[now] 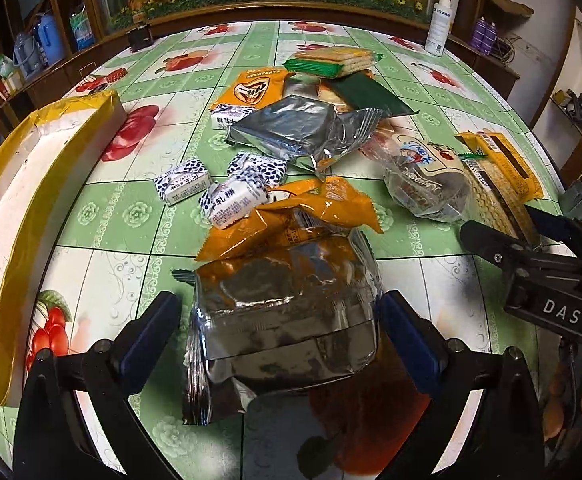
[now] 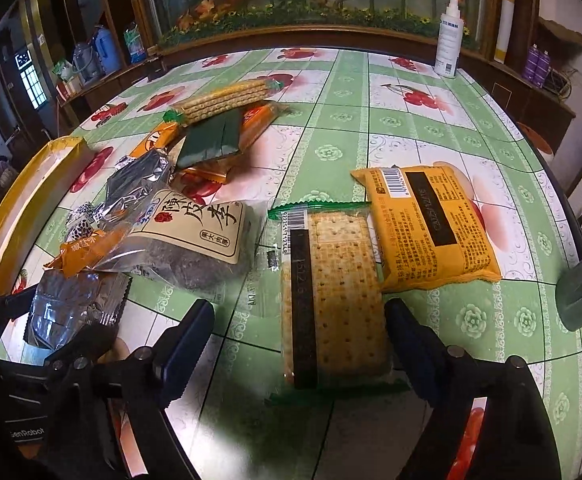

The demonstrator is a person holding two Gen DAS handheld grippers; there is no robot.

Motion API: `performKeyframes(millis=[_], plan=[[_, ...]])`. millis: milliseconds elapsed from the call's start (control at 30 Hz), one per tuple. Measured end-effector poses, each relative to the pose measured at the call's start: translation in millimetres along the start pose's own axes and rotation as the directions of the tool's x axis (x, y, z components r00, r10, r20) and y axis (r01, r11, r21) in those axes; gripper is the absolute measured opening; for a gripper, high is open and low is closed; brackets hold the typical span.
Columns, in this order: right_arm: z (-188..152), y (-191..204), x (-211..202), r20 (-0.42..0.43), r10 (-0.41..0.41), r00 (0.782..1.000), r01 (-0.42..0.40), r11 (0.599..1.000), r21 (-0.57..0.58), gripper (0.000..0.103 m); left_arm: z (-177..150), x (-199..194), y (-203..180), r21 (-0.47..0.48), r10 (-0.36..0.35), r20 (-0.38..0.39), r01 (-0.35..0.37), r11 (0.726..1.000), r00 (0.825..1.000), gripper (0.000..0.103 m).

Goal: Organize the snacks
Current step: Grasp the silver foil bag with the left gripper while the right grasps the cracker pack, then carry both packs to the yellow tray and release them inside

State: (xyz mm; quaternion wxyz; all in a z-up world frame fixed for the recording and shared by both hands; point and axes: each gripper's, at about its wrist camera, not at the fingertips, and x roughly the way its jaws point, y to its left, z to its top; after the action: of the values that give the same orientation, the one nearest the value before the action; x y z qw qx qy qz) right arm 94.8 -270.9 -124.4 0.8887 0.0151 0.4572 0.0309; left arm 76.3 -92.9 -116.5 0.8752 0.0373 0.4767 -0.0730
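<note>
Box (image 1: 31,200) running off the left edge; orange pack (image 1: 247,92) lying half under silver bag (image 1: 283,128); small print on yellow pack (image 2: 431,220) staying unreadable.

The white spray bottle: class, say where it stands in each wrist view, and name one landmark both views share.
Left wrist view: white spray bottle at upper right, on the table's far edge.
Right wrist view: again upper right, same far edge.
Shared landmark: the long yellow-edged box at the left side.

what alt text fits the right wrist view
The open right claw straddles a clear-wrapped cracker pack on a green floral tablecloth, beside an orange snack packet; more snacks lie piled to the left.
</note>
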Motion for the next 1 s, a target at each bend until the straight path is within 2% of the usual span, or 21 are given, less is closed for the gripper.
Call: performKeyframes(millis=[167,267,333,367,400,433,533,733,1000], plan=[[5.6,6.0,6.0,-0.018,-0.007,1.0,0.007,1.0,-0.027,0.095,12.4,1.9,0.5,-0.04,-0.059,-0.041,0.057,0.998,0.997,0.101],[6.6,6.7,7.2,-0.014,-0.012,1.0,0.012,1.0,-0.021,0.095,16.2,7.3,-0.3,-0.044,-0.007,-0.05,0.005,0.999,0.999,0.101],[6.0,6.3,5.9,-0.008,-0.035,0.999,0.035,0.999,-0.022,0.088,13.2,7.2,-1.2,-0.03,0.026,-0.029,-0.027,0.999,0.999,0.097],[5.0,6.3,3.6,0.0,-0.041,0.999,0.041,0.999,-0.024,0.078,10.4,4.4,0.0,-0.03,0.022,-0.013,-0.022,0.999,1.0,0.091],[3.4,3.9,-0.3,0.008,-0.041,0.999,0.042,0.999,-0.013,0.058,7.7,0.7,1.3,-0.025,0.02,0.002,-0.02,0.999,1.0,0.081],[1.5,-0.2,-4.3,0.011,-0.043,0.999,0.043,0.999,0.005,0.049,5.4,-2.5,2.5,-0.021,0.017,0.01,-0.017,1.0,1.0,0.076],[-7.5,-12.5,-14.3,0.016,0.028,0.999,-0.029,0.998,0.064,0.049,-3.4,-11.9,10.0,-0.025,-0.003,0.015,0.003,1.0,1.0,0.069],[-32.5,-17.1,-52.5,0.075,0.096,0.993,-0.103,0.99,0.1,0.049,-20.2,-50.8,30.3,-0.053,-0.024,0.083,0.029,0.998,0.996,0.068],[-34.4,5.6,-104.3,0.167,0.176,0.97,-0.189,0.98,0.062,0.048,-20.6,-113.3,67.4,-0.128,-0.076,0.23,0.107,0.986,0.97,0.068]])
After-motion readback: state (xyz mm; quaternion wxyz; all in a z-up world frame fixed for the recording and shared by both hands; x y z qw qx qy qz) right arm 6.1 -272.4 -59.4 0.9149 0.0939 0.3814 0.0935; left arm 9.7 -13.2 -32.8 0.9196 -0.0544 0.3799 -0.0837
